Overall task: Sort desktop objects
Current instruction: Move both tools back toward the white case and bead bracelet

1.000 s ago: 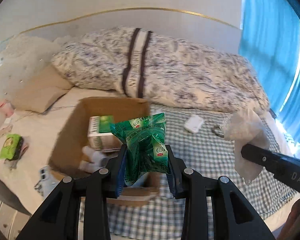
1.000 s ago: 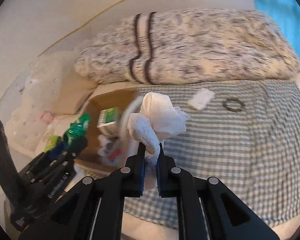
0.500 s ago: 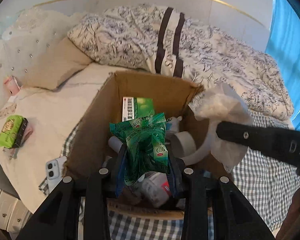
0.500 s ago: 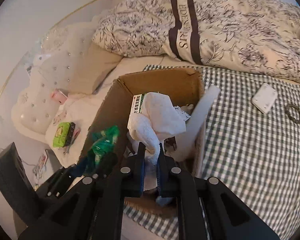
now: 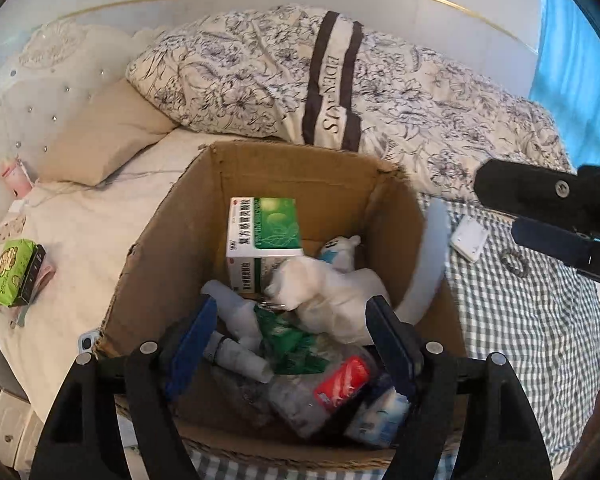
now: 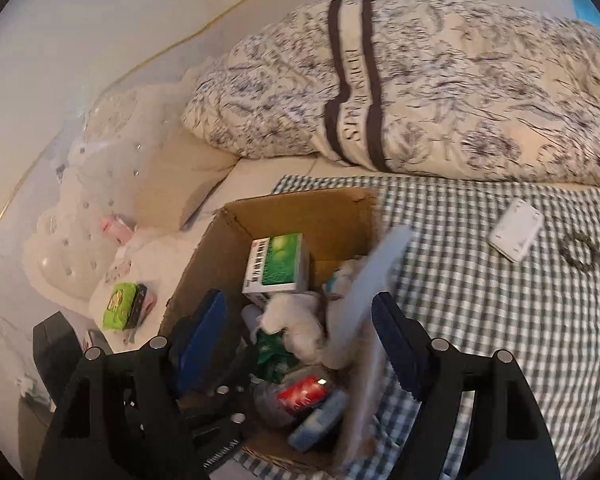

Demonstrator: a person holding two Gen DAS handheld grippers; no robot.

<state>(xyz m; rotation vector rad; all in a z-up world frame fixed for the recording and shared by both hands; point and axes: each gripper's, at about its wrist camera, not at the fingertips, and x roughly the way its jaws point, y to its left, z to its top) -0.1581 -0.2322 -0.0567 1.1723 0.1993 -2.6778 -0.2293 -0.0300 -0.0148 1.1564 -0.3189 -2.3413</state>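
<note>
An open cardboard box point(image 5: 204, 216) point(image 6: 332, 208) sits on the bed. Inside lie a green-and-white medicine carton point(image 5: 264, 232) point(image 6: 278, 266), a crumpled white tissue point(image 5: 328, 292) point(image 6: 296, 320), a green packet point(image 5: 288, 340) point(image 6: 274, 350), a red-labelled pouch point(image 5: 340, 380) point(image 6: 302, 394) and other small items. My left gripper point(image 5: 292, 344) hangs open over the box's near side with nothing between its fingers. My right gripper point(image 6: 300, 340) is open too, above the box's right part; it also shows in the left wrist view point(image 5: 540, 216).
A checked cloth point(image 6: 500, 320) covers the bed right of the box, with a white flat case point(image 6: 516, 236) and a dark ring point(image 6: 578, 250) on it. A floral pillow point(image 5: 320, 80) lies behind. A green pack point(image 5: 10, 272) and a phone point(image 5: 88, 340) lie left.
Both grippers opened: the green packet dropped from the left one and the white tissue from the right one into the box. Both have moved closer over the box.
</note>
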